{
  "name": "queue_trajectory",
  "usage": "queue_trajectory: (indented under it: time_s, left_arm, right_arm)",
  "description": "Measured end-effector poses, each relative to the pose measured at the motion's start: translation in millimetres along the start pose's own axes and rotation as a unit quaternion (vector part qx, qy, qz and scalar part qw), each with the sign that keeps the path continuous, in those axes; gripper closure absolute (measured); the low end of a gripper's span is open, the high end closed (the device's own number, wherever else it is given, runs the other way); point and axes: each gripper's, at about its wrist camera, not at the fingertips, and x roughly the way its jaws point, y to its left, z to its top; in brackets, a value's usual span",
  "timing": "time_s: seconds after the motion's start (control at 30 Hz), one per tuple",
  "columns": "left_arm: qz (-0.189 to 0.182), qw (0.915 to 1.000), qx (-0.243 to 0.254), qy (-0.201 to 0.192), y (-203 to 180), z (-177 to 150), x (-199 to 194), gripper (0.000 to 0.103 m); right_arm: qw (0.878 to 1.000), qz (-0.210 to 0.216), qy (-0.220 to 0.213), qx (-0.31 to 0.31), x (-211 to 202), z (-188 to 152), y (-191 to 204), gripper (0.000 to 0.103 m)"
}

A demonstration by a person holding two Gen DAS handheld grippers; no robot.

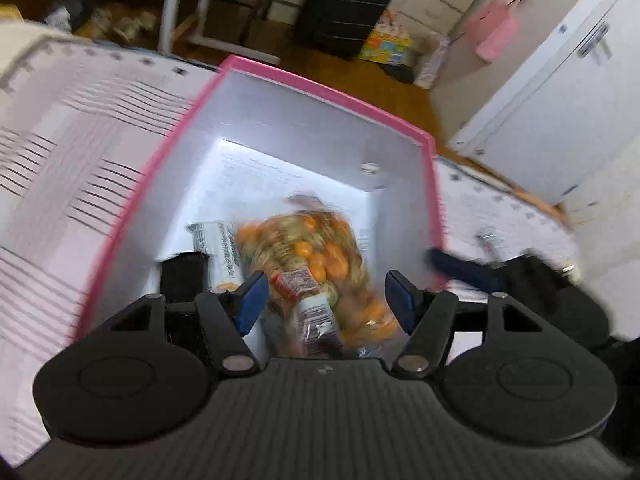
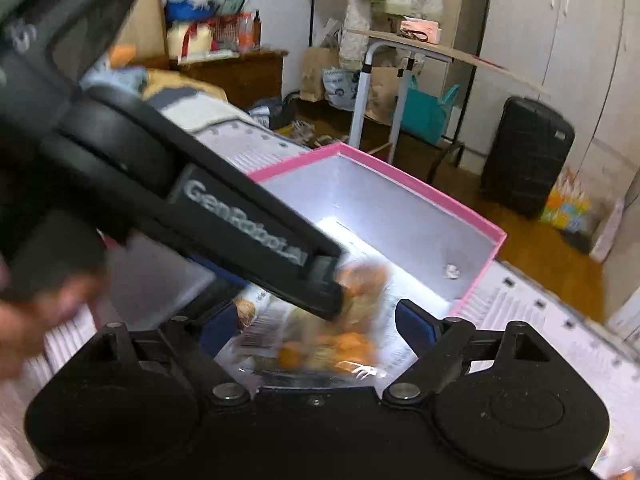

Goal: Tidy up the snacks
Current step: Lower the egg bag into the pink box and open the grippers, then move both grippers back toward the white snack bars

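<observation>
box (image 1: 328,92): pink rim, white inside
snack bag (image 1: 312,252): lying in the box, blurred
left gripper (image 1: 326,300): released, pads clear of bag
right gripper (image 2: 320,330): released above bag

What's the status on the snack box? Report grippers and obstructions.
Left gripper open, straddling the snack bag inside the pink box. Right gripper open over the same bag. Left gripper body crosses the right's view; wrapped bar beside the bag.

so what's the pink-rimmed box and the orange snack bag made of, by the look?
Pink-rimmed box: likely cardboard, matte white inside; thin straight walls with crisp folded corners.
Snack bag: clear glossy plastic film, probably; the orange pieces show through and it glints. Motion blur leaves both uncertain.
</observation>
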Motion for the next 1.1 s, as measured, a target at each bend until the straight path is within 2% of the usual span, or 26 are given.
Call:
queue_trajectory:
  time_s: [0.07, 0.17, 0.27, 0.47, 0.63, 0.73, 0.87, 0.97, 1.1]
  left_arm:
    - [0.015, 0.9998, 0.005, -0.008, -1.0, -5.2, -6.8, 0.039]
    - [0.006, 0.9999, 0.005, -0.007, -4.6, -10.9, -18.9, 0.039]
    - [0.024, 0.9988, 0.036, -0.025, -22.0, -16.4, -38.1, 0.039]
    - [0.036, 0.9956, 0.075, -0.042, -54.8, -32.2, -84.0, 0.039]
    - [0.040, 0.9914, 0.108, -0.062, -83.6, -37.8, -124.5, 0.039]
    - [0.029, 0.9885, 0.129, -0.074, -105.9, -41.9, -144.1, 0.036]
    - [0.011, 0.9848, 0.154, -0.078, -137.0, -49.6, -152.4, 0.033]
    - [0.003, 0.9834, 0.166, -0.074, -160.2, -56.3, -144.7, 0.031]
    - [-0.007, 0.9809, 0.180, -0.073, -189.2, -67.0, -122.7, 0.029]
  right_arm:
    - [1.000, 0.014, -0.003, 0.019, -10.2, -2.3, -7.5, 0.014]
    - [0.999, 0.030, -0.001, 0.042, -27.1, -5.7, -17.1, 0.014]
    - [0.998, 0.029, -0.012, 0.049, -49.9, -9.2, -24.3, 0.014]
    - [0.997, 0.035, -0.022, 0.065, -106.4, -11.7, -45.4, 0.018]
    - [0.995, 0.030, -0.058, 0.079, -163.1, -12.6, -70.1, 0.022]
    - [0.992, 0.017, -0.087, 0.093, -193.8, -18.9, -87.8, 0.022]
    - [0.990, -0.021, -0.116, 0.080, -219.4, -35.3, -104.2, 0.020]
    - [0.990, -0.052, -0.094, 0.086, -224.8, -49.1, -121.4, 0.020]
    - [0.983, -0.071, -0.076, 0.151, -226.5, -68.5, -158.3, 0.020]
